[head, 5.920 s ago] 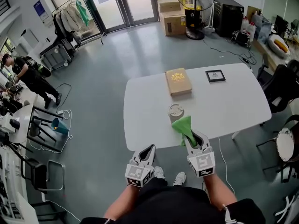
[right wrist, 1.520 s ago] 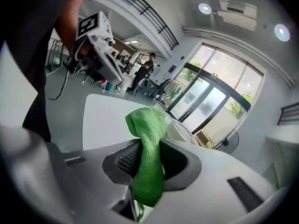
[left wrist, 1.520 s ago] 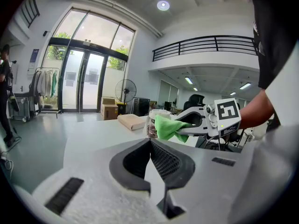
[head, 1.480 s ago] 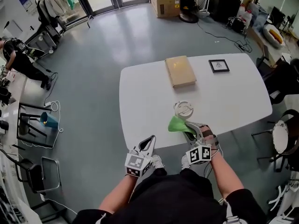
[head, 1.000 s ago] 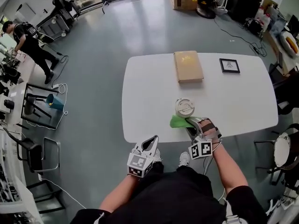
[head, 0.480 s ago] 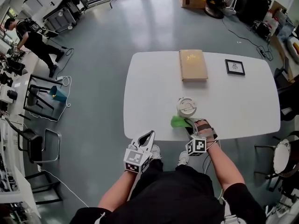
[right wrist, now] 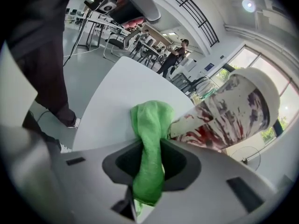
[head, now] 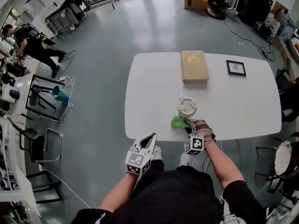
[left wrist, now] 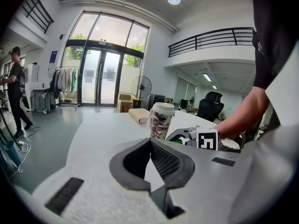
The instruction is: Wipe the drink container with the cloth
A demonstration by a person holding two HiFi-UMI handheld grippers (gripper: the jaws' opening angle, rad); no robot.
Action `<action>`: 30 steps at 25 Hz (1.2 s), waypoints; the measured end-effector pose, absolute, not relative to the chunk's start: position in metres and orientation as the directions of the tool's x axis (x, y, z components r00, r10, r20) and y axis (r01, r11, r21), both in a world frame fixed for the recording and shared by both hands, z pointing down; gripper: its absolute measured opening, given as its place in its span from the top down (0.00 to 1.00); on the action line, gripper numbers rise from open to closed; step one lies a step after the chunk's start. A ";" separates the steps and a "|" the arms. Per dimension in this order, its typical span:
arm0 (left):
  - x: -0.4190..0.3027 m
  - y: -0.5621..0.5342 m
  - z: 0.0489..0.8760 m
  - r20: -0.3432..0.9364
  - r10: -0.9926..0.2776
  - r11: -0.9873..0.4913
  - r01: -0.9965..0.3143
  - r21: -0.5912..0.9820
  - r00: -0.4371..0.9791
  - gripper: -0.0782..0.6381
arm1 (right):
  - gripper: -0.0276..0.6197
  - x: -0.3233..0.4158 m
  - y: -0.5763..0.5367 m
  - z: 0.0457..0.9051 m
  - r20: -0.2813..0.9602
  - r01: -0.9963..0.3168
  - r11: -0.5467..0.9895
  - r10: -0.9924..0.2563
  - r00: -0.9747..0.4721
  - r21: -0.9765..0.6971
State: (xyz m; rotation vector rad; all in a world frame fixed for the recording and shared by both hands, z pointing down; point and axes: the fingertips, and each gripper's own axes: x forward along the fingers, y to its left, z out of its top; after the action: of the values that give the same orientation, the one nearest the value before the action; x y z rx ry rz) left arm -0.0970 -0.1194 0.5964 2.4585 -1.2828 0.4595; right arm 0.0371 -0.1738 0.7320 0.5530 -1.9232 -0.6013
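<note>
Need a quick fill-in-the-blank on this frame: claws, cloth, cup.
The right claw is shut on a ___ cloth.
The empty claw is the person's ___ one.
The cup wears a white ___ on top.
The cup stands on a ___ table.
Missing words: green; left; lid; white.

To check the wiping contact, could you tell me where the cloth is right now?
Head view: the cloth is clamped in the right claw, beside the cup, near the table's front edge.
</note>
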 end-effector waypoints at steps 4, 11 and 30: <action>-0.093 -0.120 0.594 0.414 -0.728 -0.547 -0.827 0.131 0.547 0.88 | 0.80 0.038 -0.170 0.735 0.683 -0.101 0.764 -0.620 -0.387 0.637; -0.085 -0.118 0.587 0.411 -0.733 -0.544 -0.830 0.124 0.542 0.88 | 0.80 0.041 -0.155 0.662 0.536 -0.307 0.724 -0.673 -0.510 0.618; -0.033 -0.104 0.567 0.367 -0.734 -0.554 -0.817 0.162 0.571 0.88 | 0.80 0.123 -0.179 0.532 0.075 -0.678 0.446 -0.802 -0.593 -0.583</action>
State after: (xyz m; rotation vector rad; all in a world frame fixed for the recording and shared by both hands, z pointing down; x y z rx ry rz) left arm -0.0331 -0.1042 0.5671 2.4920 -1.2715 0.3698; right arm 0.1230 -0.1789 0.5324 1.4800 -2.8466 0.9801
